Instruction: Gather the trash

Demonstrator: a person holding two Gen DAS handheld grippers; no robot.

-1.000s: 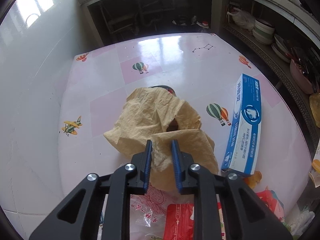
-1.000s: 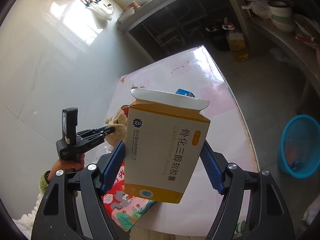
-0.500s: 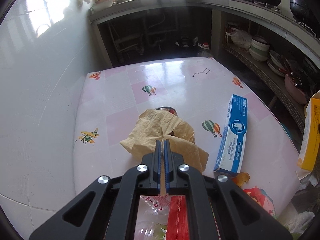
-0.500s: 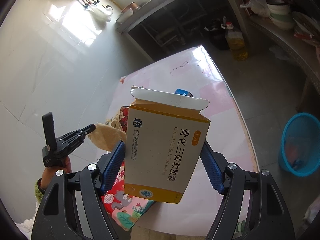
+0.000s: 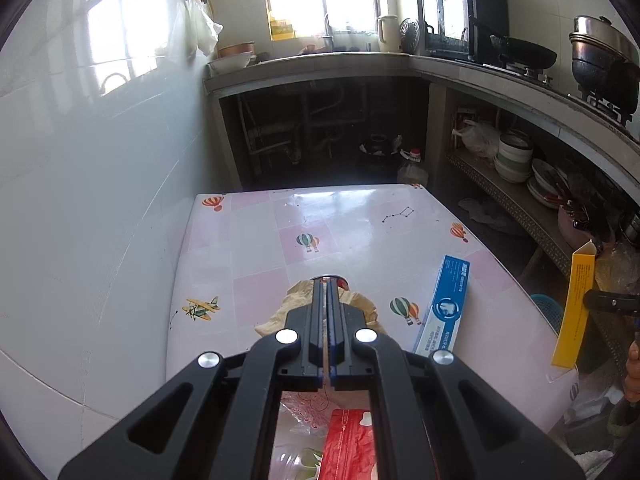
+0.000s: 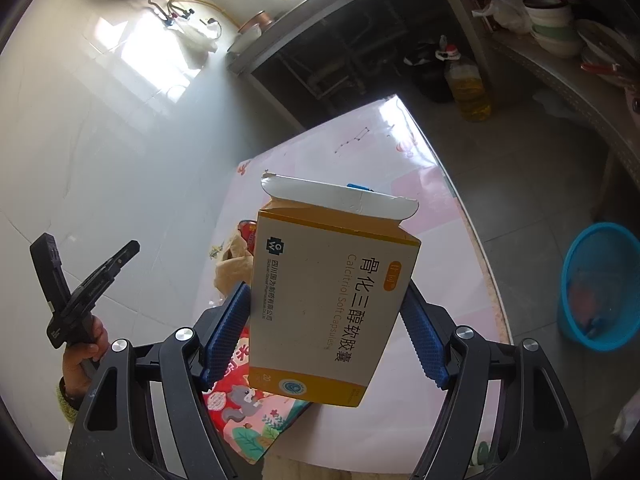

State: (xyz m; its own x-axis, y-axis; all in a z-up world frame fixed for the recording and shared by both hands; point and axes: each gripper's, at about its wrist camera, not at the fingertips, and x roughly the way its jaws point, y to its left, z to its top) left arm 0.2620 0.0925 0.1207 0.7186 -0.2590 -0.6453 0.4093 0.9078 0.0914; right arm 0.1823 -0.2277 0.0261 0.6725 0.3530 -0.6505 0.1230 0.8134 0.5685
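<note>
My left gripper (image 5: pixel 327 282) is shut and raised above the table, with nothing in its jaws. In the right wrist view the left gripper (image 6: pixel 132 246) shows bare against the white wall. Under it, a crumpled tan paper (image 5: pixel 362 307) lies on the pink table (image 5: pixel 256 248); the right wrist view shows the paper (image 6: pixel 230 268) apart from that gripper. Over the table's near edge, my right gripper (image 6: pixel 324 292) is shut on an orange-and-white medicine box (image 6: pixel 332 300) with a torn-open top. A blue toothpaste box (image 5: pixel 444 308) lies to the right.
Red snack packets (image 5: pixel 348 440) and clear wrappers lie at the table's near edge. A blue basket (image 6: pixel 600 284) stands on the floor to the right of the table. The table's left side meets a white tiled wall. Shelves of dishes (image 5: pixel 516 160) run along the right.
The left gripper's jaws closed on the tan paper's edge, then the gripper rose and tilted up; the paper stayed on the table. The right gripper and its box kept still.
</note>
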